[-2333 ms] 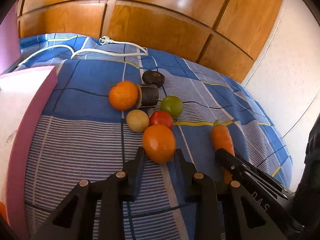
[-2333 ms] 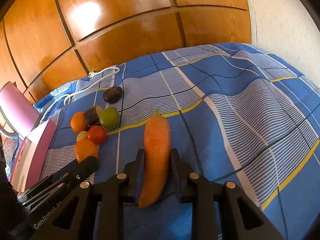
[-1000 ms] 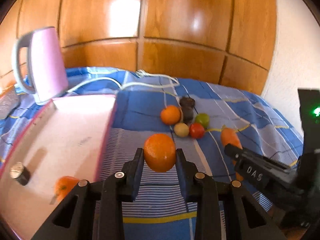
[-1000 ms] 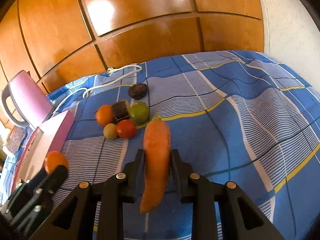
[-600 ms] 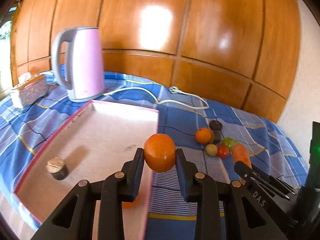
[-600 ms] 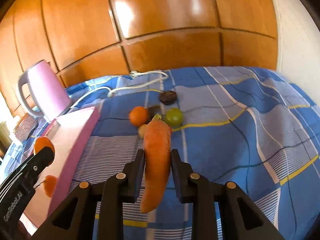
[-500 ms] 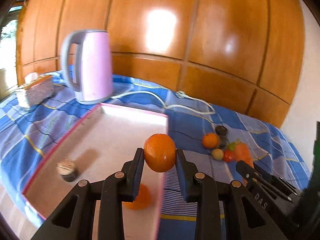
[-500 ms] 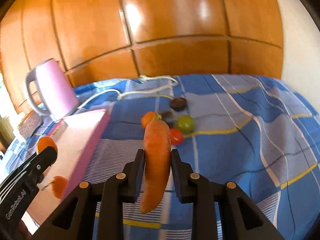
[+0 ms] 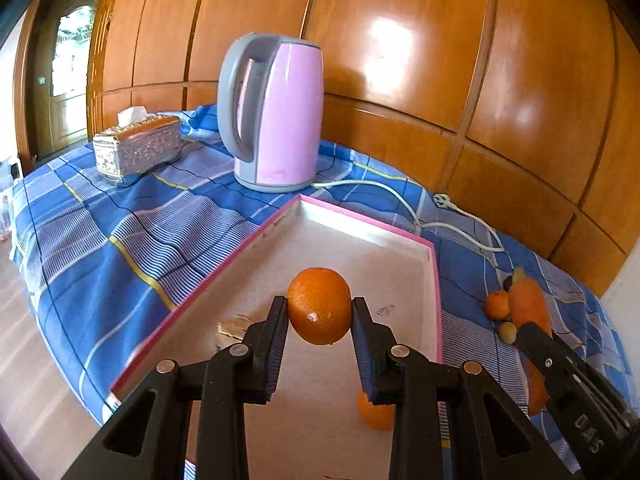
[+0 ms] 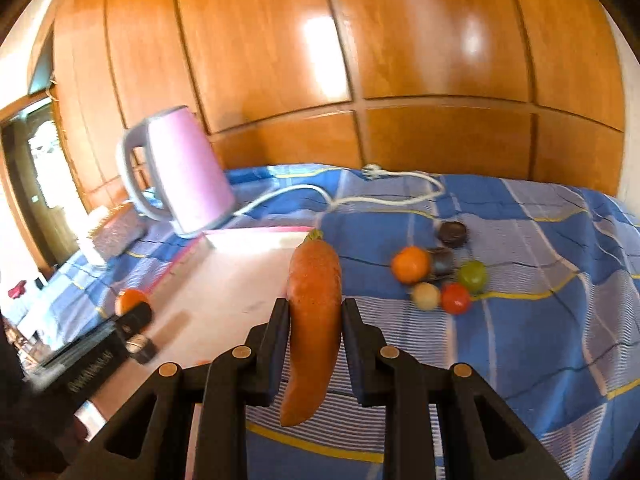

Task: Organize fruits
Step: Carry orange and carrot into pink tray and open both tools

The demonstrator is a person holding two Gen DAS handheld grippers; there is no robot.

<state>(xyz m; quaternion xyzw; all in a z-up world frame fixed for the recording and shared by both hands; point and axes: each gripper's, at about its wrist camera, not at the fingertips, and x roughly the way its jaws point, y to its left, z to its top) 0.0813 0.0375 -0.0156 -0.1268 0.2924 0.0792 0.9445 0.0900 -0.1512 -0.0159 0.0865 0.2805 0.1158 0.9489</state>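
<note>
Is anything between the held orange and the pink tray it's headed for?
Nothing visible blocks it. The left gripper holds the orange above the pink tray; another orange and a small dark object lie inside, off to either side.

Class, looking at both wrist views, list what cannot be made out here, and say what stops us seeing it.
- Left wrist: second orange in the pink tray, half hidden by the left gripper fingers.
- Left wrist: small cylinder, blurred, partly hidden.
- Right wrist: dark items beside the fruit, too blurred to identify.
</note>
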